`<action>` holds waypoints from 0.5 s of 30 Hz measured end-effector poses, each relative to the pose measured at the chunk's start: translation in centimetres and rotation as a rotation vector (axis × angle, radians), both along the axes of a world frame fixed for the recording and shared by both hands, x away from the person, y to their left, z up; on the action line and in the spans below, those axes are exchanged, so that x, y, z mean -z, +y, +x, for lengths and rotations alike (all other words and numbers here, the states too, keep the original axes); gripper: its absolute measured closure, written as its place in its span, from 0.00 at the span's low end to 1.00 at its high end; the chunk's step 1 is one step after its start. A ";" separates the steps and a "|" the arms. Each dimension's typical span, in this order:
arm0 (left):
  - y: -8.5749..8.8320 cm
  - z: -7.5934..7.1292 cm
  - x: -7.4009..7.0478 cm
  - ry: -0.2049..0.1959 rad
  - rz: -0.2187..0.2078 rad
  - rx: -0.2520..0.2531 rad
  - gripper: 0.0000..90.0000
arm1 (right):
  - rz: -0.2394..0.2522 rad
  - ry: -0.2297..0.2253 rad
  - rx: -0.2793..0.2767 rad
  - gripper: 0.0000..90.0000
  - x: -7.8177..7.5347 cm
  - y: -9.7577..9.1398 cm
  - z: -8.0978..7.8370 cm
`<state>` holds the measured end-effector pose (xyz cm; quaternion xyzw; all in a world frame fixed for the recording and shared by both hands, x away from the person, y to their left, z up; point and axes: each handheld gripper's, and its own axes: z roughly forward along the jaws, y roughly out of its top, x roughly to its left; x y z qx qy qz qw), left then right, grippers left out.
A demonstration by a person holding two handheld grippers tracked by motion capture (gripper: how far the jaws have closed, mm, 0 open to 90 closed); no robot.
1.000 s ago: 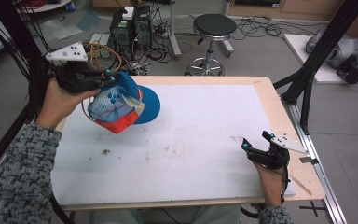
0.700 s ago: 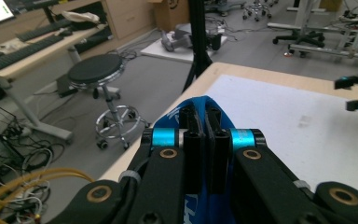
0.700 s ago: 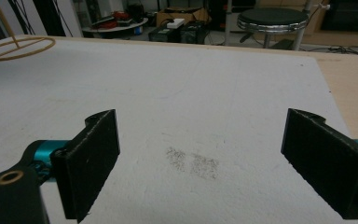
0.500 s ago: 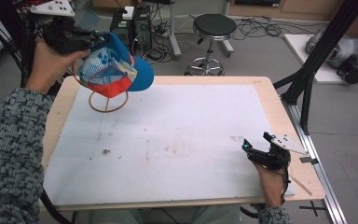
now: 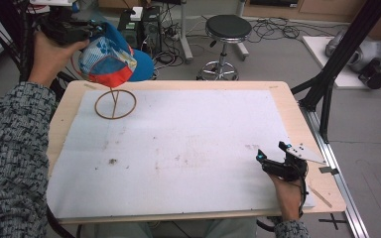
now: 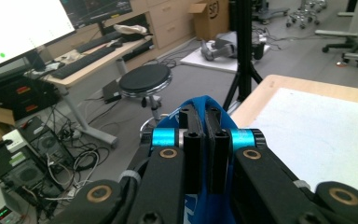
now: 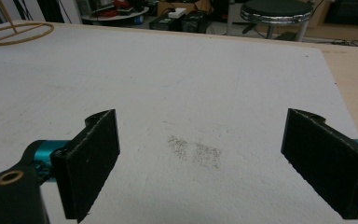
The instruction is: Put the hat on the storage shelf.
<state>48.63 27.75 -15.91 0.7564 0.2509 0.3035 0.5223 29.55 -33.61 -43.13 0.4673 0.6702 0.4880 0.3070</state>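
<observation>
A cap (image 5: 111,62) with a blue brim, patterned panels and a red band hangs above the far left corner of the table. My left gripper (image 5: 92,29) is shut on its blue brim, which pokes up between the closed jaws of my left gripper (image 6: 204,116) as a blue edge (image 6: 200,99). Under the cap stands a wooden stand with a ring base (image 5: 115,103) and a thin stem; I cannot tell whether the cap touches its top. My right gripper (image 5: 272,150) rests near the front right of the white mat, jaws wide and bare (image 7: 200,163). The ring base (image 7: 16,32) lies far off.
A white mat (image 5: 203,124) covers the wooden table, with grey smudges (image 7: 196,151) in front of the right gripper. Beyond the far edge stand a black stool (image 5: 228,27), computer boxes (image 5: 141,20) and cables. A black frame leg (image 5: 327,79) rises at the table's right side.
The left hand has carried the cap away from me and to the left, and higher, which bares the stand's ring base. The right gripper has stayed put.
</observation>
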 end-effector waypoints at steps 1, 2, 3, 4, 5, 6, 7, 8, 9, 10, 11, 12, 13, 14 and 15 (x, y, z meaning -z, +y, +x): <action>0.2 0.2 0.1 -0.003 -0.007 -0.012 0.97 | 0.000 0.003 -0.001 0.12 0.0 0.0 0.0; 0.5 0.4 0.3 -0.007 -0.008 -0.029 0.97 | -0.004 0.000 -0.003 0.12 0.0 0.0 0.0; 0.7 0.6 0.4 -0.006 -0.015 -0.048 0.97 | -0.007 0.003 -0.005 0.12 0.0 0.1 0.0; 1.0 0.8 0.5 -0.008 -0.017 -0.060 0.97 | -0.007 0.004 -0.007 0.12 0.0 0.1 0.0; 1.3 1.1 0.6 -0.005 -0.030 -0.064 0.97 | -0.007 0.001 -0.009 0.12 0.1 0.1 0.1; 1.5 1.3 0.7 -0.001 -0.041 -0.077 0.97 | -0.007 0.005 -0.009 0.12 0.1 0.2 0.1; 1.7 1.5 0.8 -0.002 -0.036 -0.090 0.97 | -0.009 0.008 -0.011 0.12 0.1 0.2 0.1; 1.9 1.7 1.0 0.002 -0.041 -0.099 0.97 | -0.012 0.009 -0.012 0.12 0.1 0.2 0.1; 2.1 1.9 1.1 0.004 -0.044 -0.107 0.97 | -0.012 0.010 -0.014 0.12 0.1 0.2 0.1; 2.3 2.0 1.3 0.005 -0.044 -0.114 0.97 | -0.011 0.008 -0.015 0.12 0.1 0.2 0.1; 2.5 2.2 1.6 0.009 -0.051 -0.120 0.97 | -0.014 0.011 -0.014 0.12 0.1 0.2 0.1; 2.8 2.3 1.9 0.015 -0.055 -0.124 0.97 | -0.015 0.011 -0.016 0.12 0.1 0.2 0.1; 3.0 2.5 2.1 0.022 -0.061 -0.132 0.97 | -0.015 0.013 -0.016 0.12 0.1 0.2 0.1; 3.2 2.6 2.4 0.028 -0.061 -0.137 0.97 | -0.015 0.014 -0.017 0.12 0.1 0.2 0.1; 3.5 2.7 2.8 0.034 -0.071 -0.141 0.97 | -0.014 0.014 -0.014 0.12 0.1 0.2 0.1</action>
